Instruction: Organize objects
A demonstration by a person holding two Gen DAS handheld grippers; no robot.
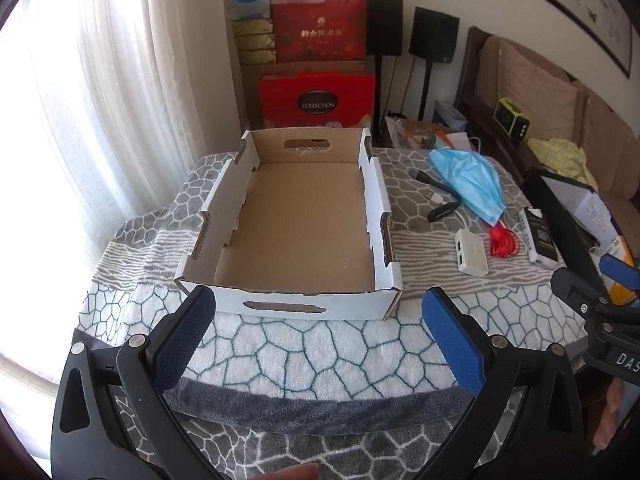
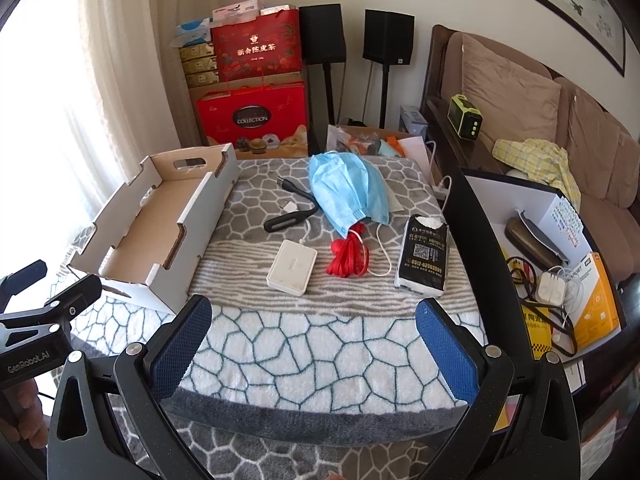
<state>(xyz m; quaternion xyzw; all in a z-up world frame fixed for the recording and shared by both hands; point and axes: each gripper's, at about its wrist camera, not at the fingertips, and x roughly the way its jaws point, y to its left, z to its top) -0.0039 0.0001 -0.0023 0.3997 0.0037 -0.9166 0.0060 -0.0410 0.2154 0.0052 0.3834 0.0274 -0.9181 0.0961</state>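
An empty white cardboard tray (image 1: pixel 390 300) (image 2: pixel 200 216) lies on the patterned blanket. To its right lie a blue face mask (image 1: pixel 472 176) (image 2: pixel 348 188), a black USB light (image 1: pixel 440 210) (image 2: pixel 290 216), a white charger (image 1: pixel 472 258) (image 2: pixel 292 266), a red ribbon (image 1: pixel 504 242) (image 2: pixel 348 258) and a black tissue pack (image 1: pixel 540 236) (image 2: pixel 424 256). My left gripper (image 1: pixel 320 308) is open and empty, just in front of the tray. My right gripper (image 2: pixel 314 312) is open and empty, a little short of the charger.
The blanket-covered table (image 1: pixel 320 352) (image 2: pixel 320 344) has a black box of cables and packets (image 2: pixel 560 272) at its right. Red gift boxes (image 1: pixel 316 96), speakers (image 2: pixel 388 36) and a sofa (image 2: pixel 540 120) stand behind. A curtained window is at the left.
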